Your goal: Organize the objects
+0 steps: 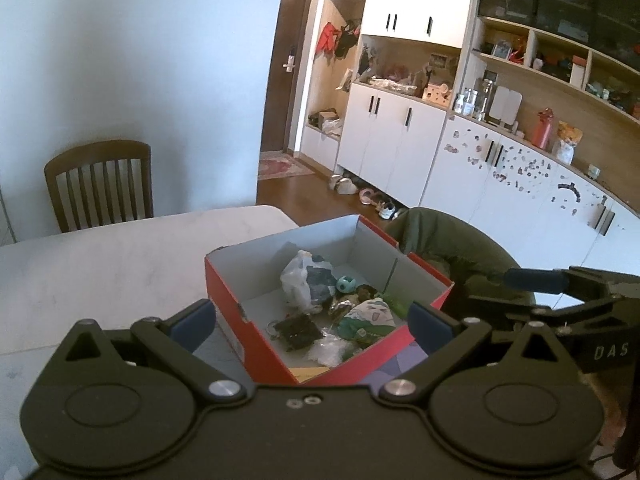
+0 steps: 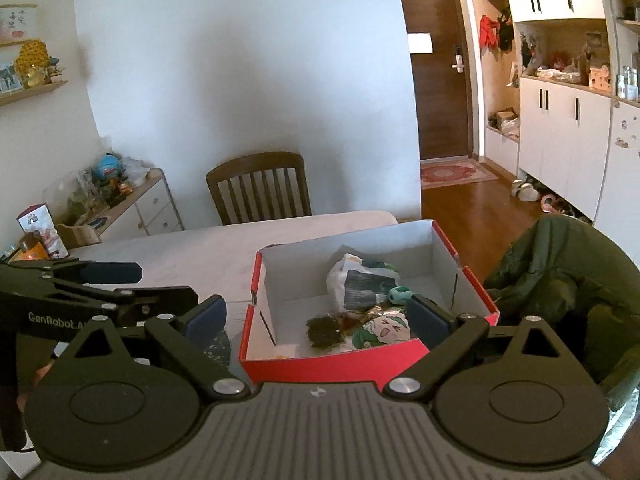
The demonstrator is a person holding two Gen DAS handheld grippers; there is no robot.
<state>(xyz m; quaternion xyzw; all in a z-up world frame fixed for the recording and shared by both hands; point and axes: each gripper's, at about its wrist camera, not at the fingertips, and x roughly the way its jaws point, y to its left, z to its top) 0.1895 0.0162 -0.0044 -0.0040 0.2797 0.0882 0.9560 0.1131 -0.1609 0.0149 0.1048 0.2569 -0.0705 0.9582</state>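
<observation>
While both jaws stand wide and hold nothing, the left gripper (image 1: 312, 320) and right gripper (image 2: 316, 316) hang above the red box (image 2: 332, 354) of small things at frame center.

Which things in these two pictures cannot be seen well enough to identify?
- Left wrist view: the flat item under the red box's near corner is cut off by the left gripper.
- Right wrist view: the box floor nearest the camera is hidden by its front wall.
- Both views: the small dark items beside the white plastic bag are too blurred to name.
</observation>
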